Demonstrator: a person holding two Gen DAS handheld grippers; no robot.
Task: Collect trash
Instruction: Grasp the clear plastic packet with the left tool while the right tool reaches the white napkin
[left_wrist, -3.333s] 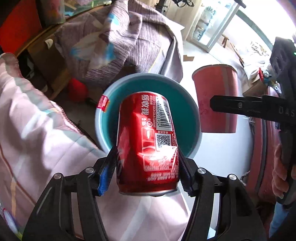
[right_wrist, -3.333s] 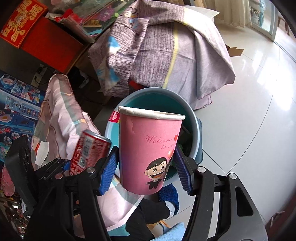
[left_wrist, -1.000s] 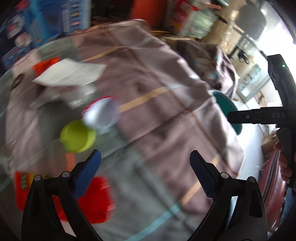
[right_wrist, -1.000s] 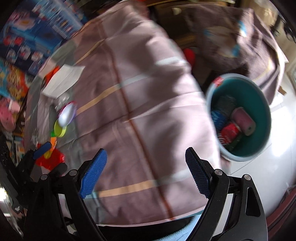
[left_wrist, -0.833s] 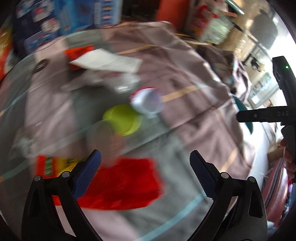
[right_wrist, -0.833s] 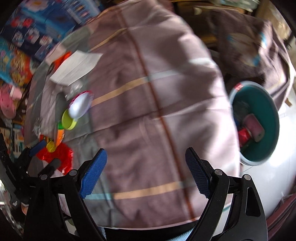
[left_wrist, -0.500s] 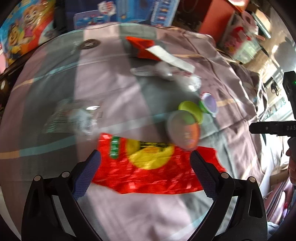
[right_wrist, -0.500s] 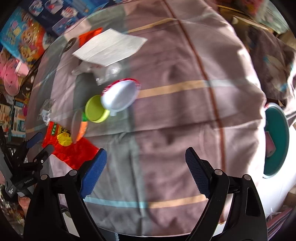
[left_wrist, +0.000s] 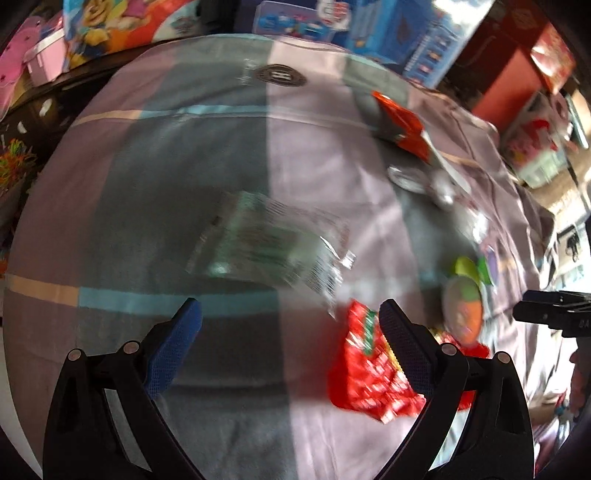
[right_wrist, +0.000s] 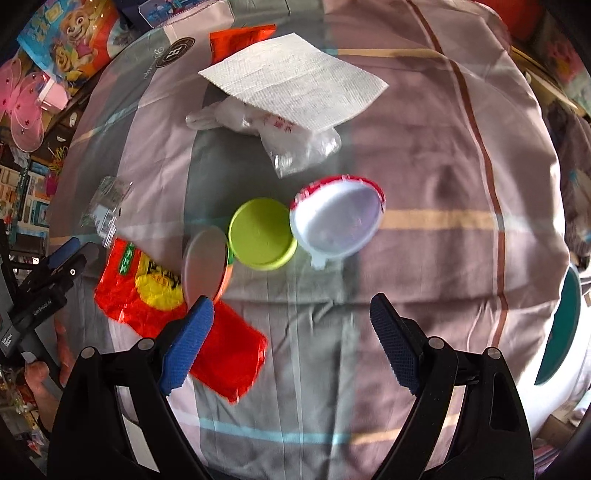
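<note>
A round worktop (right_wrist: 424, 155) draped in a striped cloth carries the litter; toy boxes and packaging crowd the background behind its far edge. The trash lies in one loose cluster toward the left half of the worktop, within reach of both hands. A paper napkin (right_wrist: 295, 79) lies near the far edge, partly over a crumpled clear bag (right_wrist: 291, 144). Nearer the middle, a green lid (right_wrist: 260, 236) touches a white lid (right_wrist: 338, 221) with a red rim. A red snack wrapper (right_wrist: 155, 295) lies toward the near-left edge, with a small cup (right_wrist: 205, 264) on it. A clear wrapper (left_wrist: 269, 243) sits apart, close to the left edge.

The right hand-held gripper (right_wrist: 291, 332) points down over the worktop, jaws spread wide and empty — a stance suited to choosing the next piece. The left hand-held gripper (left_wrist: 290, 332) is likewise spread and empty, aimed at the clear wrapper, its likely target. The teal bin (right_wrist: 561, 328) shows just past the right edge, placed there, presumably, for short transfers.
</note>
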